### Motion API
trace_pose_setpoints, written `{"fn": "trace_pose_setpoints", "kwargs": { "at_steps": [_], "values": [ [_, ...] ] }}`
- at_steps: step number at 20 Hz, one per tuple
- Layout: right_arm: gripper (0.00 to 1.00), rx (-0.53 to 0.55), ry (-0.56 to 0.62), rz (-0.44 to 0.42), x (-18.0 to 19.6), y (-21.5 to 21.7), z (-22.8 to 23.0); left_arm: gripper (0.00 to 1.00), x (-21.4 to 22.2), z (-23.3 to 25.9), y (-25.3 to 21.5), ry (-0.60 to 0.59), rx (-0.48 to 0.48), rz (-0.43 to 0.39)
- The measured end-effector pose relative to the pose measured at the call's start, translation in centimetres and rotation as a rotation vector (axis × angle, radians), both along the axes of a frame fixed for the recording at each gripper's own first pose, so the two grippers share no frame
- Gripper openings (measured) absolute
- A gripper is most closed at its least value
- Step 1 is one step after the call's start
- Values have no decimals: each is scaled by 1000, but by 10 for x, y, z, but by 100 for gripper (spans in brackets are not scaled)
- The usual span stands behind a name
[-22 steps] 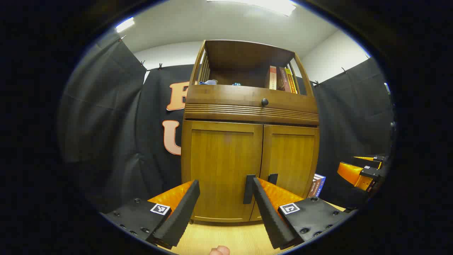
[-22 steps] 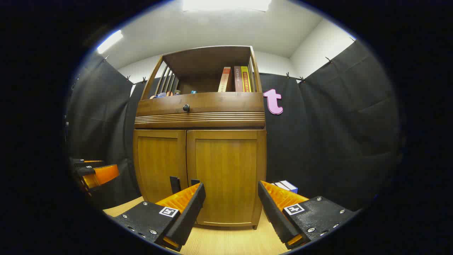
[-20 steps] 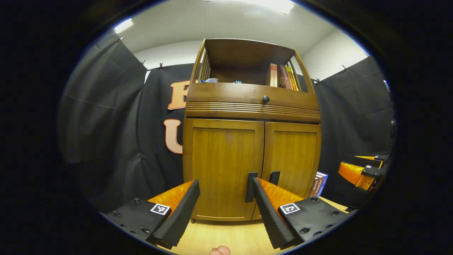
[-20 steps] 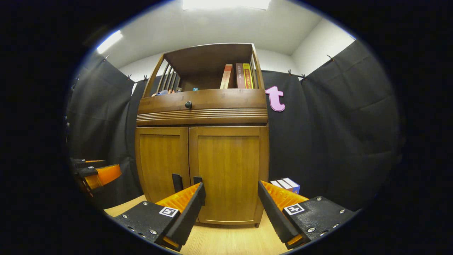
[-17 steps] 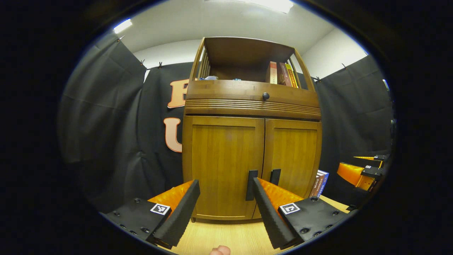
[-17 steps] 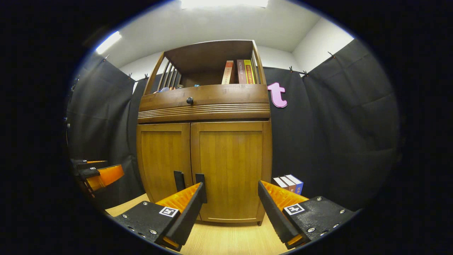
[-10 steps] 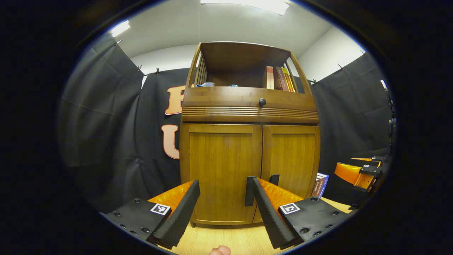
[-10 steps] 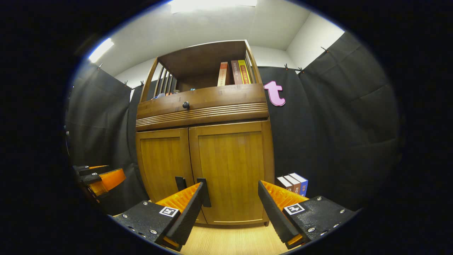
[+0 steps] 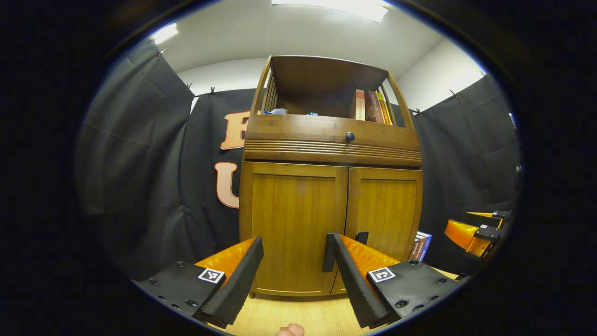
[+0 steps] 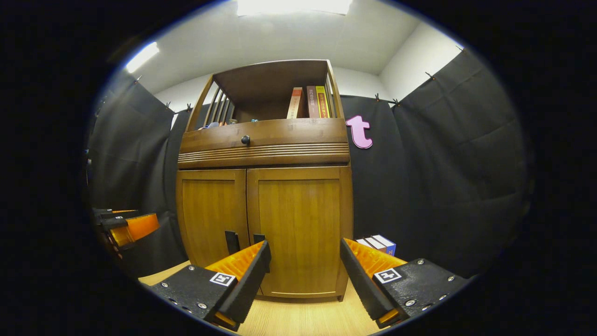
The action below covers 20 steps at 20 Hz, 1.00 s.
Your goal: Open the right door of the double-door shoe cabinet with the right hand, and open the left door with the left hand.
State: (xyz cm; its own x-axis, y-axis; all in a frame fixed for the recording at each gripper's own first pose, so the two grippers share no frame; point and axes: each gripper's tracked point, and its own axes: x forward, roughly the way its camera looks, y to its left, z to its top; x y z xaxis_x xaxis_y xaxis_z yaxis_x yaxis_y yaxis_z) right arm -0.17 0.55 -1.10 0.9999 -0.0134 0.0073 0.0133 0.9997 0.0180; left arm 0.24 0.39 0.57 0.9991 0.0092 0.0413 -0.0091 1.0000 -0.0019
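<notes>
— Where is the shoe cabinet (image 9: 326,196)?

— Straight ahead on the wooden floor (image 10: 303,317), both doors closed. The left door (image 9: 291,224) carries a dark handle (image 9: 328,252) at its inner edge, the right door (image 10: 301,228) another (image 10: 258,239).

— And the grippers?

— The left gripper (image 9: 295,254) is spread wide, short of the left door, holding nothing. The right gripper (image 10: 305,256) is likewise wide apart before the right door. Books (image 10: 380,243) stand beside the cabinet.

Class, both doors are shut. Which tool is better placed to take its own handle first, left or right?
Left, probably. The left tool is open with the left handle just inside its right finger. The right handle peeks over the right tool's left finger, off-centre.
</notes>
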Motion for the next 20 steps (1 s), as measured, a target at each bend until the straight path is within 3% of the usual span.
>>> {"fn": "trace_pose_setpoints", "kwargs": {
  "at_steps": [9, 13, 20],
  "values": [
    [93, 12, 9, 32, 3, 12, -5, 93, -12, 6, 11, -12, -3, 39],
    [93, -3, 5, 48, 8, 19, -5, 100, -17, 10, 17, -22, -8, 49],
    [93, -28, -6, 115, 69, 58, -19, 97, -24, 6, 19, -16, 14, 47]
  ]
}}
